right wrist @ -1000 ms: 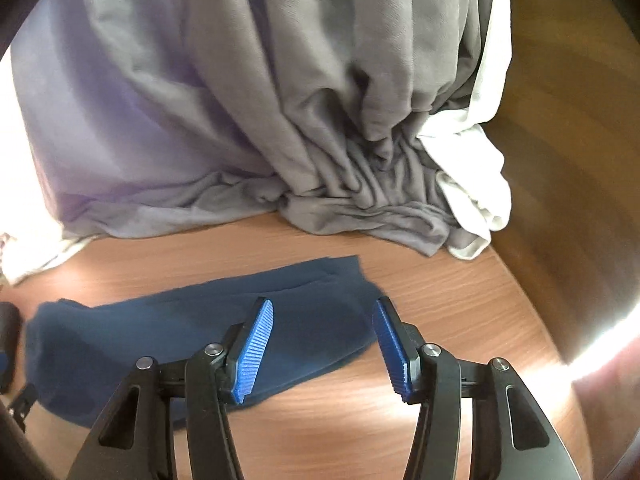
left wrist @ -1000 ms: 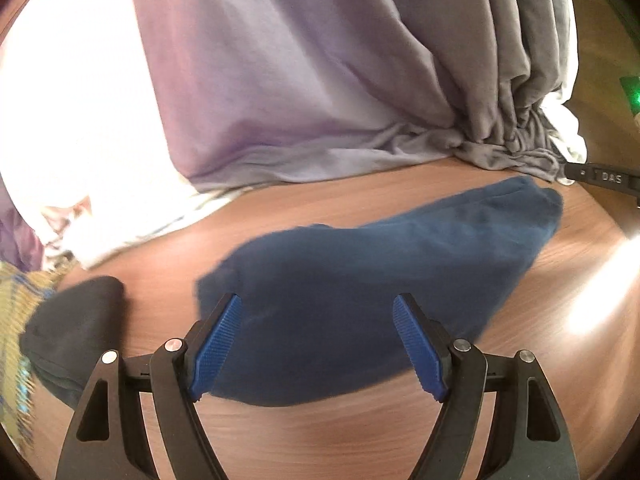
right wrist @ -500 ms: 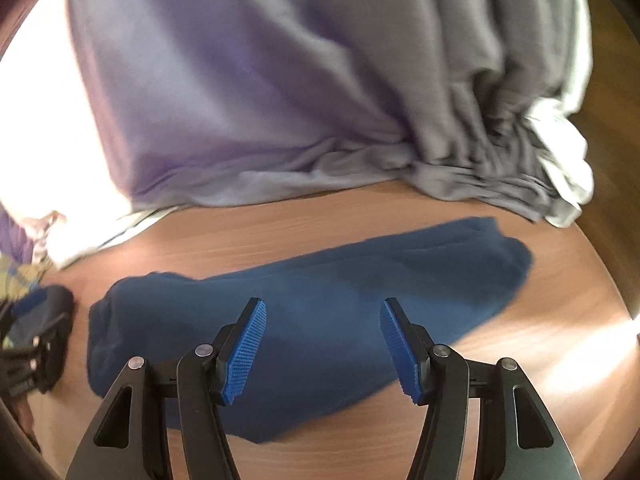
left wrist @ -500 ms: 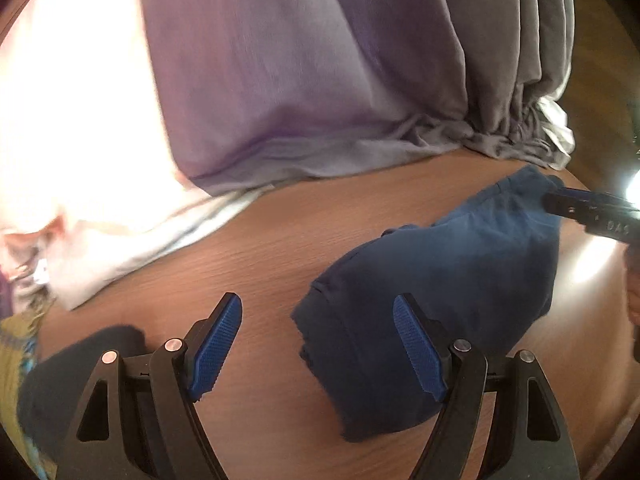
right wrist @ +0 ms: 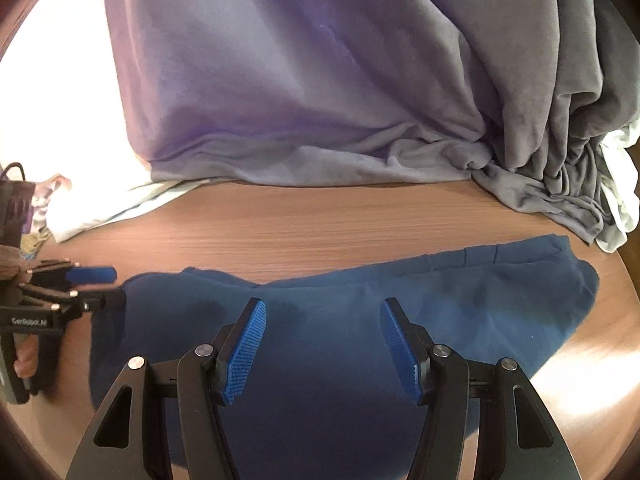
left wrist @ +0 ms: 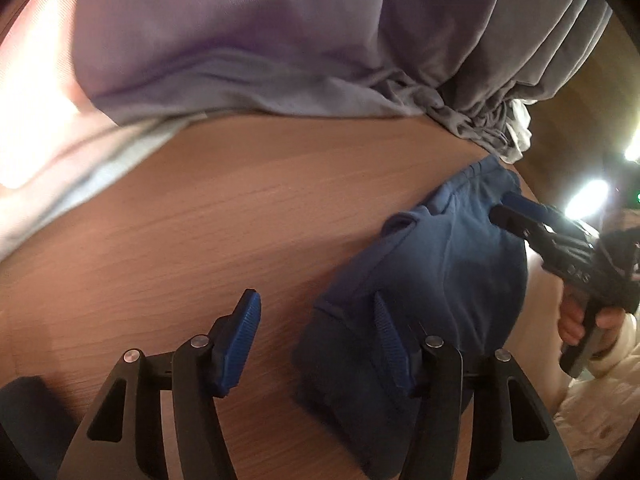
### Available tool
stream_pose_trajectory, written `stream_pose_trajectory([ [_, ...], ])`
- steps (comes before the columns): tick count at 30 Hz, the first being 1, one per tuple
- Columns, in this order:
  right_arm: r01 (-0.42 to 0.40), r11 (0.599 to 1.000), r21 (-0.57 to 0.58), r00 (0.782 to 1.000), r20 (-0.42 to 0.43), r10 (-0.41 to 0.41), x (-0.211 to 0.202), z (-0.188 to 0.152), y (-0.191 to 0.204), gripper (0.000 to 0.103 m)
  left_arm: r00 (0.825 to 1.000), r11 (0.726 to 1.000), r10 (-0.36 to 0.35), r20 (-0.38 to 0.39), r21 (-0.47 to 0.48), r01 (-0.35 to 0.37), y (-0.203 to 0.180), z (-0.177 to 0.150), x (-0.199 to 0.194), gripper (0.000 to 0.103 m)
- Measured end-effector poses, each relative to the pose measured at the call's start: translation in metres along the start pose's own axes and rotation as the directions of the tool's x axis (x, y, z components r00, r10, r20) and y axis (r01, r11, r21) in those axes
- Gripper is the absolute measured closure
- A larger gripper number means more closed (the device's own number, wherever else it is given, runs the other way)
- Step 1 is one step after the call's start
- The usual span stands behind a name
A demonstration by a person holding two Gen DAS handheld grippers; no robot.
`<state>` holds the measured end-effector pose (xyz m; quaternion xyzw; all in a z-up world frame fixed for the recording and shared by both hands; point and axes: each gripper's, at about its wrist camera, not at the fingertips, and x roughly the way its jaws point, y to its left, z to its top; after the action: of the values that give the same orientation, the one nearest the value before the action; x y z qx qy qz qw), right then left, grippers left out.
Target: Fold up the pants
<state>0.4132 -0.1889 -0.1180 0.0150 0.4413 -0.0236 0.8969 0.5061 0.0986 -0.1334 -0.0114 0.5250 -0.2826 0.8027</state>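
Note:
The dark blue pants (right wrist: 360,312) lie folded in a long band across the wooden table (right wrist: 320,220). In the left wrist view they (left wrist: 440,280) lie at the right. My left gripper (left wrist: 316,336) is open, low over the table at the pants' left end, its right finger over the cloth. It also shows at the left in the right wrist view (right wrist: 100,288). My right gripper (right wrist: 322,344) is open and empty above the middle of the pants. It shows in the left wrist view (left wrist: 516,208) over the pants' far end.
A grey-purple cloth heap (right wrist: 320,100) lies along the table's far side, with white cloth (right wrist: 620,184) at its right end. A dark object (left wrist: 28,412) sits at the near left in the left wrist view.
My left gripper has moved left off the pants, so the pants slid right in its view. My right gripper has moved left over the middle of the pants. Both stay open.

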Motion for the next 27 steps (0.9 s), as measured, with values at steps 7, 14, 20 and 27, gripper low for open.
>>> stream_pose_trajectory([
  [7,-0.009,1.000,-0.022,1.000,-0.020,0.009,0.021,0.015,-0.009,0.044,0.997,0.997,-0.071,-0.042,-0.037,0.069,-0.003,-0.002,0.011,0.077],
  [14,-0.070,0.997,-0.026,0.996,-0.058,0.068,0.039,0.018,-0.012,0.044,0.998,0.991,0.053,-0.039,-0.120,-0.058,-0.014,-0.005,-0.015,0.082],
  [20,-0.019,1.000,-0.017,0.986,-0.165,0.016,0.075,0.017,-0.019,0.044,0.987,0.979,0.130,-0.093,-0.149,-0.143,-0.002,-0.012,0.005,0.081],
  [27,0.002,1.000,-0.026,0.985,-0.174,-0.006,0.085,0.019,-0.025,0.044,0.980,0.973,0.169,-0.109,-0.143,-0.184,-0.001,-0.016,0.012,0.077],
])
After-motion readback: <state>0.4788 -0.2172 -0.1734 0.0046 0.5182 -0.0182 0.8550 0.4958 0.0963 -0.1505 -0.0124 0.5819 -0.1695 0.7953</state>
